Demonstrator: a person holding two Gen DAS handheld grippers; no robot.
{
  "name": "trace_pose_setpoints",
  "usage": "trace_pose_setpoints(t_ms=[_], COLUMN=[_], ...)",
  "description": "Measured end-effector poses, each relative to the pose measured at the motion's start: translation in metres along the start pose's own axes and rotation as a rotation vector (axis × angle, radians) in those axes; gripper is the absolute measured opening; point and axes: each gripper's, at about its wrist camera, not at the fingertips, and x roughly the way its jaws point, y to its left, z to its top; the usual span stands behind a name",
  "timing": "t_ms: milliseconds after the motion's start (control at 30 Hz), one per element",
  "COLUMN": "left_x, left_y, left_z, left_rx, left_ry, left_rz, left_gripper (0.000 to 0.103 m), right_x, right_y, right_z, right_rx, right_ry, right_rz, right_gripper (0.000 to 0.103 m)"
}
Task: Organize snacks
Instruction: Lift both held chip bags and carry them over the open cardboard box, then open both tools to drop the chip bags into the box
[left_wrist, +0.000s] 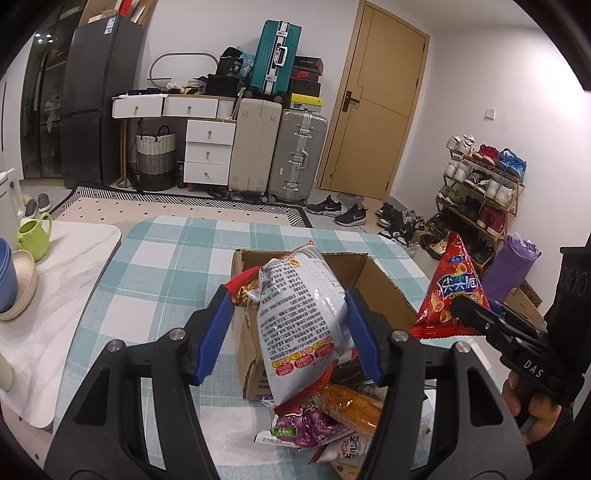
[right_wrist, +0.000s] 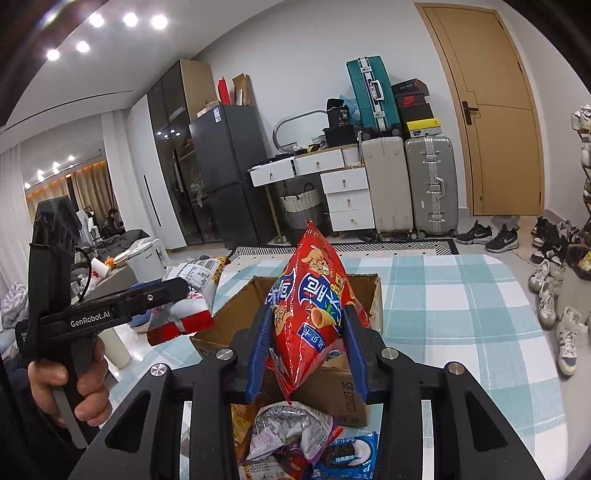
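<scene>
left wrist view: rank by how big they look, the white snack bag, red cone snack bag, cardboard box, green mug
1. white snack bag, though nearness to the camera inflates it
2. cardboard box, partly hidden, so unsure against the bag
3. red cone snack bag
4. green mug

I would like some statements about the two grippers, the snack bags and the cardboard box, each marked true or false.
1. The left gripper holds a silver-white snack bag. True.
2. The right gripper is empty. False: it is shut on a red triangular snack bag.
3. The cardboard box stands on a checked tablecloth. True.
4. The box is closed with tape. False: its top flaps are open.
5. More snack packets lie on the table in front of the box. True.
</scene>
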Motion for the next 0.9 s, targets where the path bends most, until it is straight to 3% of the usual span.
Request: trace_pose_setpoints(t_ms=[900], left_x=[0.096], left_y=[-0.003], left_z=[-0.003], left_rx=[0.046], left_ry=[0.104], left_rz=[0.031], left_gripper=[0.059], right_x=[0.053], right_y=[-0.006], right_z=[0.005], right_rx=[-0.006], right_ry=[0.082], right_rz=[0.001], right_gripper=[0.038])
